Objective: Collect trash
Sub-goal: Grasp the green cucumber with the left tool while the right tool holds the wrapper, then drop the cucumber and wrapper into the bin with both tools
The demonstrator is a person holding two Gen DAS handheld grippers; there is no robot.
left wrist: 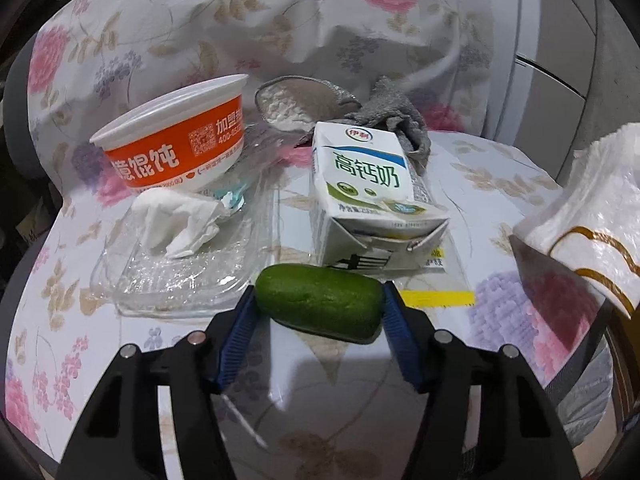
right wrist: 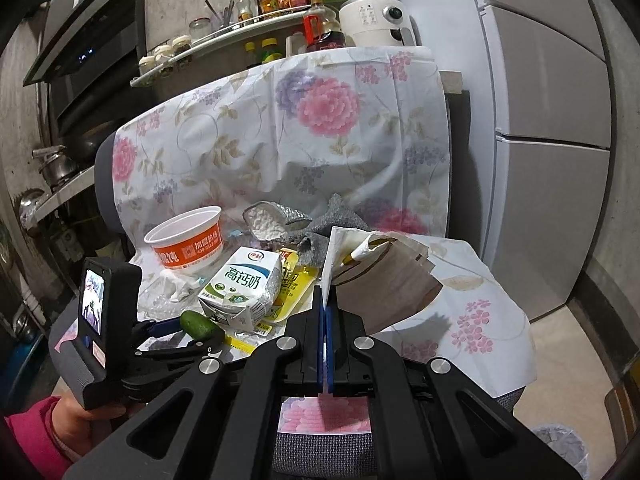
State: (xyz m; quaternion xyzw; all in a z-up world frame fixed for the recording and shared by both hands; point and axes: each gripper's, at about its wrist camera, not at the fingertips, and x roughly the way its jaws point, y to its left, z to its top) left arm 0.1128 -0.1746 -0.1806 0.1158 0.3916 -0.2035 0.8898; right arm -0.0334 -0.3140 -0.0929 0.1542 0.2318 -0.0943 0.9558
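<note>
on the flowered cloth at the far left, the orange bowl (left wrist: 176,140), a crumpled tissue (left wrist: 176,220) and a clear plastic tray (left wrist: 180,272) lie uncollected. in the middle, the left gripper (left wrist: 318,304) brackets a green cucumber piece (left wrist: 320,300), its pads at both ends, seemingly gripping it, just near of the milk carton (left wrist: 372,196). at the right, the right gripper (right wrist: 325,300) is clamped on a white paper bag (right wrist: 384,276), held open. judging by this, collecting has barely begun; most trash remains.
</note>
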